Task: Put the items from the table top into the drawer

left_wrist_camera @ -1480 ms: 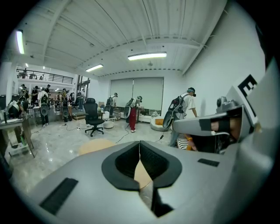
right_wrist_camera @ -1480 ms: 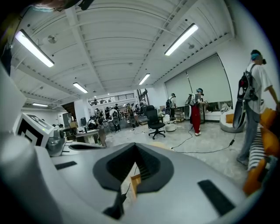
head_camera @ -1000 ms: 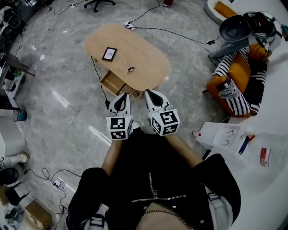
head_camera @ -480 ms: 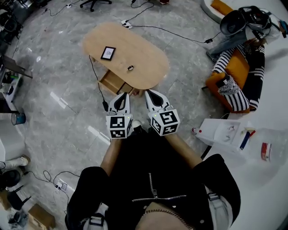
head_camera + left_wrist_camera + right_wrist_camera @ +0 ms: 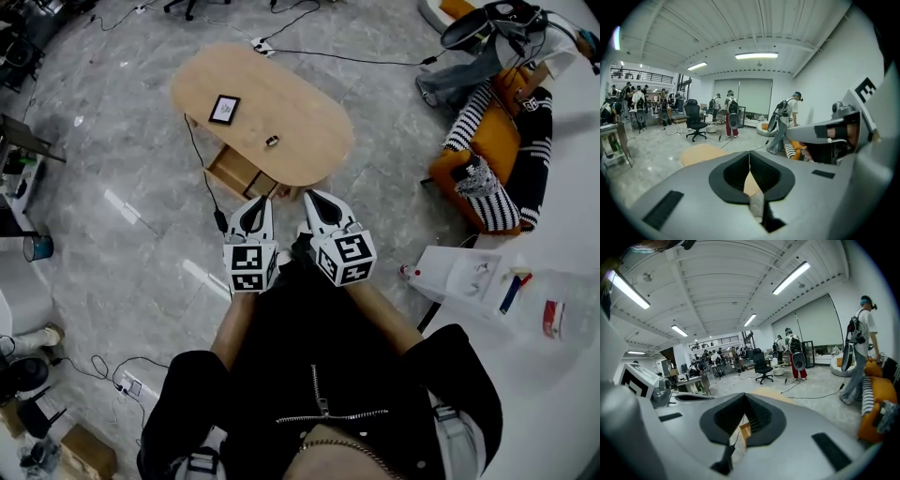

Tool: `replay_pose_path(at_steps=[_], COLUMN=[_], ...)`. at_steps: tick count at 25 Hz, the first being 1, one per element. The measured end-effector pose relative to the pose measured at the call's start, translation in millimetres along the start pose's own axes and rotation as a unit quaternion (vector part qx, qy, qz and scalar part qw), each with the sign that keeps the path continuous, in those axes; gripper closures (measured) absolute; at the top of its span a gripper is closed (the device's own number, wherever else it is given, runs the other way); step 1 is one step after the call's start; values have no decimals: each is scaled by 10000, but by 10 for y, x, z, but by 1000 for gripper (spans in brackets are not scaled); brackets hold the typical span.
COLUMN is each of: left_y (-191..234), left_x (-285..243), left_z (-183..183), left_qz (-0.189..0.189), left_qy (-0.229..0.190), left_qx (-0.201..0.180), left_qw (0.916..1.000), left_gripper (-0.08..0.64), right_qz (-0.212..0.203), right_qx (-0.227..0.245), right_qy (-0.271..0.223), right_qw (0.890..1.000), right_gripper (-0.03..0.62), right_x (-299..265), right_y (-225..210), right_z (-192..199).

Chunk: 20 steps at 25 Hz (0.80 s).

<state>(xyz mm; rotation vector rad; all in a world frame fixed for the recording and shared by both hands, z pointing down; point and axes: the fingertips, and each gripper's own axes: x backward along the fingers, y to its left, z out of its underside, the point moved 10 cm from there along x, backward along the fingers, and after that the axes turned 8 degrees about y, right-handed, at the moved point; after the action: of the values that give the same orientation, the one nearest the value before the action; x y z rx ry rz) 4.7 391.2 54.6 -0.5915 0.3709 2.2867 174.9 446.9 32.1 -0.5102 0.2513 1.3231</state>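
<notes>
1. Grey stone floor surrounds the oval wooden counter (image 5: 305,122); both items lie on its top, well ahead of the claws.
2. Farthest left, the black-framed card (image 5: 225,110) lies flat and probably needs an edge-on pinch.
3. Under the near edge, the drawer (image 5: 239,172) stands open.
4. Left claw (image 5: 251,212) is closed, empty: step closer, then open it.
5. Small dark object (image 5: 272,142) sits nearest the drawer, likely easiest first.
6. Right claw (image 5: 317,208) is closed on nothing.

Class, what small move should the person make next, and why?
Probably carry the right gripper forward to the small dark item on the table, opening its fingers. Both it and the left gripper are shut, empty and short of the table; the drawer already stands open.
</notes>
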Motion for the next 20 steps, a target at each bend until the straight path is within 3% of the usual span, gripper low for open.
replay_pose_path(at_steps=[20], left_y=[275], left_x=[-523], left_z=[-430], left_qz=[-301], left_qy=[225], left_qx=[146], left_qw=[9992], left_gripper=[545], right_qz=[-457], right_qx=[-37], right_qy=[110], right_qw=[9989], right_gripper=[583], right_x=[-683], right_y=[-443], right_z=[-434])
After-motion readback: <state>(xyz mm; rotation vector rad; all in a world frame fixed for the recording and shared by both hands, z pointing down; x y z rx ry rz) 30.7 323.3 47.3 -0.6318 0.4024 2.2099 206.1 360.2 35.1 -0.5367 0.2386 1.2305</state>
